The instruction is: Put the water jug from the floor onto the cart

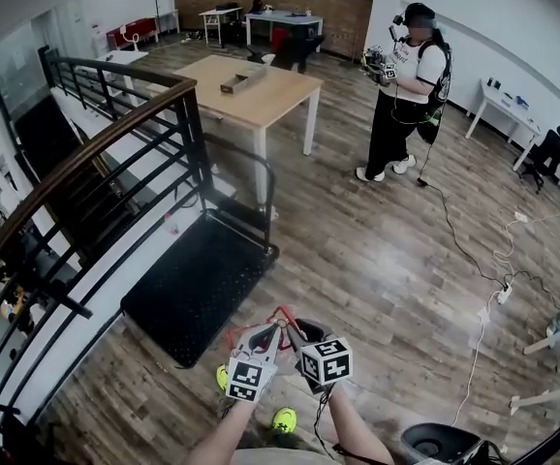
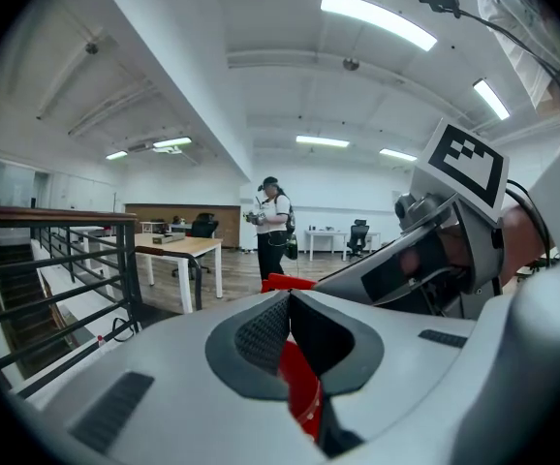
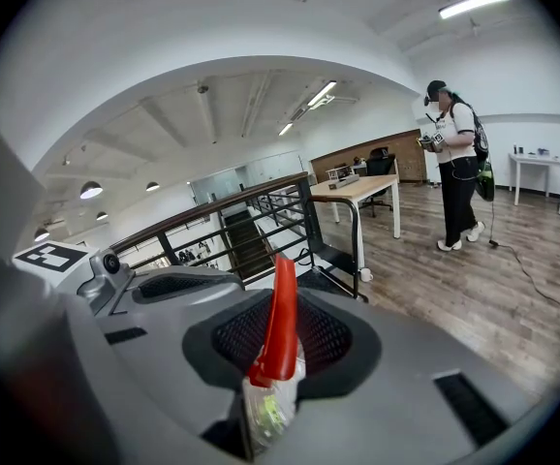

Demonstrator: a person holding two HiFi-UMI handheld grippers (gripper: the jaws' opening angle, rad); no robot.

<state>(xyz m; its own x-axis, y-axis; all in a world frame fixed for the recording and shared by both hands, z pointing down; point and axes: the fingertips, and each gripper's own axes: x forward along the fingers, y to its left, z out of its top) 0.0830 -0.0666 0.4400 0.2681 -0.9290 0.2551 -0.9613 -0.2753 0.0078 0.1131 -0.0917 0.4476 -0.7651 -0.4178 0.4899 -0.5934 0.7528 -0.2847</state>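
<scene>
Holding the water jug [image 3: 265, 407] by its red handle [image 1: 281, 316], just short of the cart [image 1: 198, 284].
Clamped tight on the handle with the left gripper [image 2: 290, 329], gripped beside it with the right gripper [image 3: 278, 349]; hanging below both, mostly hidden; probably to be carried ahead and slightly left onto the cart, equally near for both.
</scene>
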